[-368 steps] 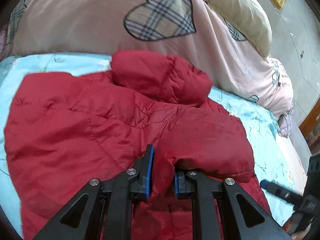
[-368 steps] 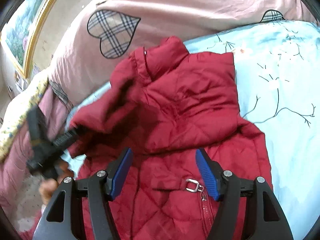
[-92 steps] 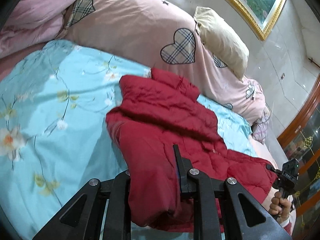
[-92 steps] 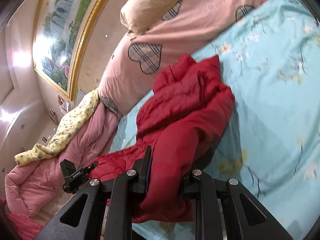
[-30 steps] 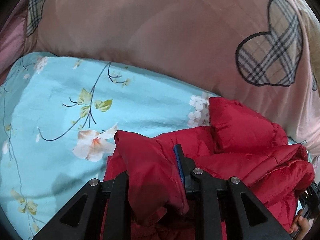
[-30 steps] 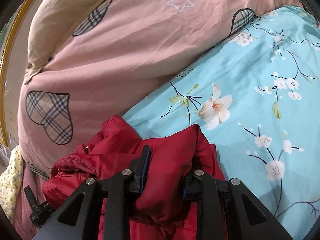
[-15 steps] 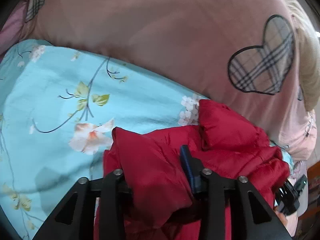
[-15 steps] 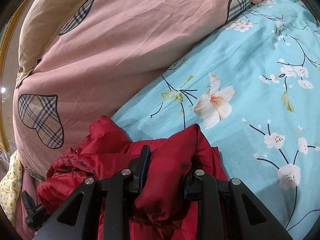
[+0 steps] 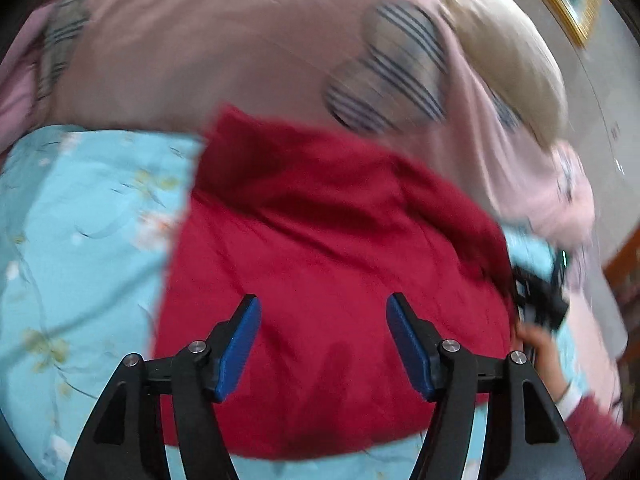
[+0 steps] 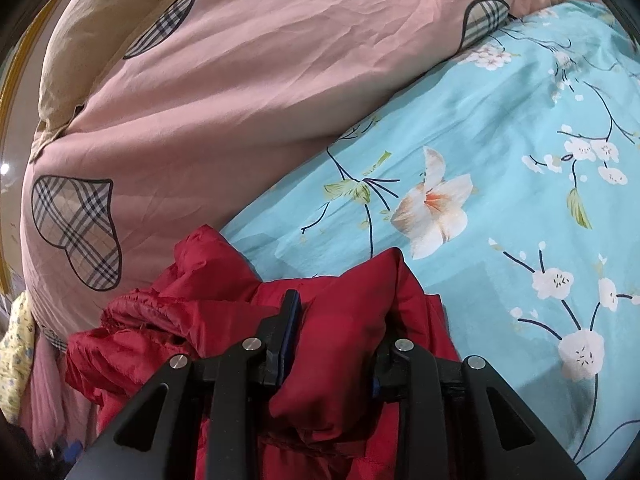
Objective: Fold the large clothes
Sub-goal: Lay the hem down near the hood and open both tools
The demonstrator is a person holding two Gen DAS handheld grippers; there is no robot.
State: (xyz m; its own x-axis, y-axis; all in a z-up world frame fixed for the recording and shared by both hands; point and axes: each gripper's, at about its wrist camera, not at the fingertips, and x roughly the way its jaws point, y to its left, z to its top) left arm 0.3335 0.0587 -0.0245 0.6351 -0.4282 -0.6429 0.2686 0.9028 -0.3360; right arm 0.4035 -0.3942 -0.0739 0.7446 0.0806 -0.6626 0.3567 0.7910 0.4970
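Observation:
A red quilted jacket [image 9: 320, 248] lies folded over on the light blue flowered bedsheet [image 9: 80, 240], its far edge against the pink duvet. My left gripper [image 9: 322, 316] is open and empty, just above the jacket's near half; this view is motion-blurred. My right gripper [image 10: 334, 328] is shut on a bunched fold of the jacket [image 10: 340, 332] at its right edge, near the duvet. The right gripper also shows in the left wrist view [image 9: 540, 296] at the jacket's right side.
A pink duvet with plaid hearts [image 10: 240, 92] is heaped along the far side of the bed, with a beige pillow [image 9: 508, 64] on it. A yellow flowered cloth [image 10: 16, 344] lies at the far left. Bare sheet [image 10: 520, 184] extends to the right.
My left gripper has opened and let go of the jacket fold, then pulled back. The folded half now lies flat. My right gripper still holds its fold, barely moved.

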